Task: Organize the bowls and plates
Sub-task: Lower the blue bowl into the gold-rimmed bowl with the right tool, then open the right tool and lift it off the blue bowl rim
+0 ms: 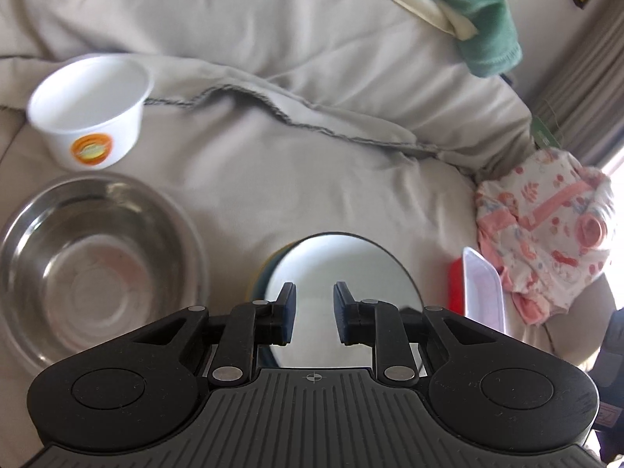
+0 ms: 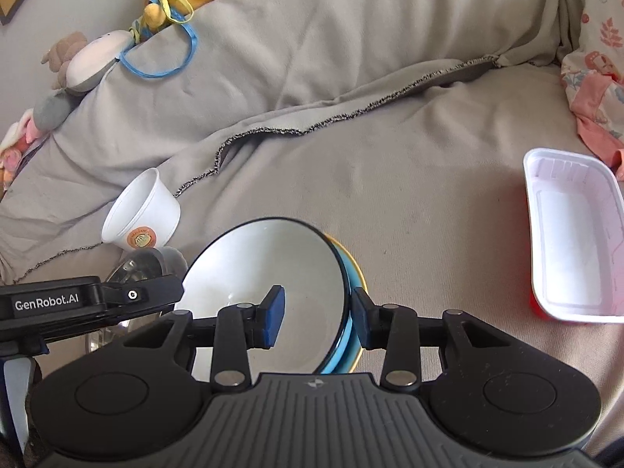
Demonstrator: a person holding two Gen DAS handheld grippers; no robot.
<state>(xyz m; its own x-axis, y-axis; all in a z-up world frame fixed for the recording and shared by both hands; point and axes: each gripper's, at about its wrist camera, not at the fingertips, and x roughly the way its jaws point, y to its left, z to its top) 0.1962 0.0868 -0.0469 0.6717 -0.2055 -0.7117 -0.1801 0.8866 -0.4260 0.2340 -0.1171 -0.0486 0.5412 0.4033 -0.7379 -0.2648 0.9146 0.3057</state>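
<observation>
**Right fingers on the white bowl's rim, left fingers loose above it**

Through your left wrist camera, your left gripper hangs over the white bowl with a clear gap between its blue-padded fingers; nothing is pinched there, and the bowl's inside shows in the gap. That bowl sits tilted on a blue and yellow dish, of which only a sliver shows at its left edge. To the left lies a steel bowl, upright on the grey blanket, and just beyond it a white paper cup with an orange label. At the right, a white tray with a red underside lies near a pink patterned cloth.

Through your right wrist camera, your right gripper straddles the right rim of the white bowl: one finger is inside the bowl, the other outside against the blue dish edge. The fingers seem clamped on the rim, though the outer contact is partly hidden. The bowl leans up to the right. The left gripper's body enters from the left, over the steel bowl. The paper cup lies tipped on its side, and the white tray rests well apart at the right.
</observation>
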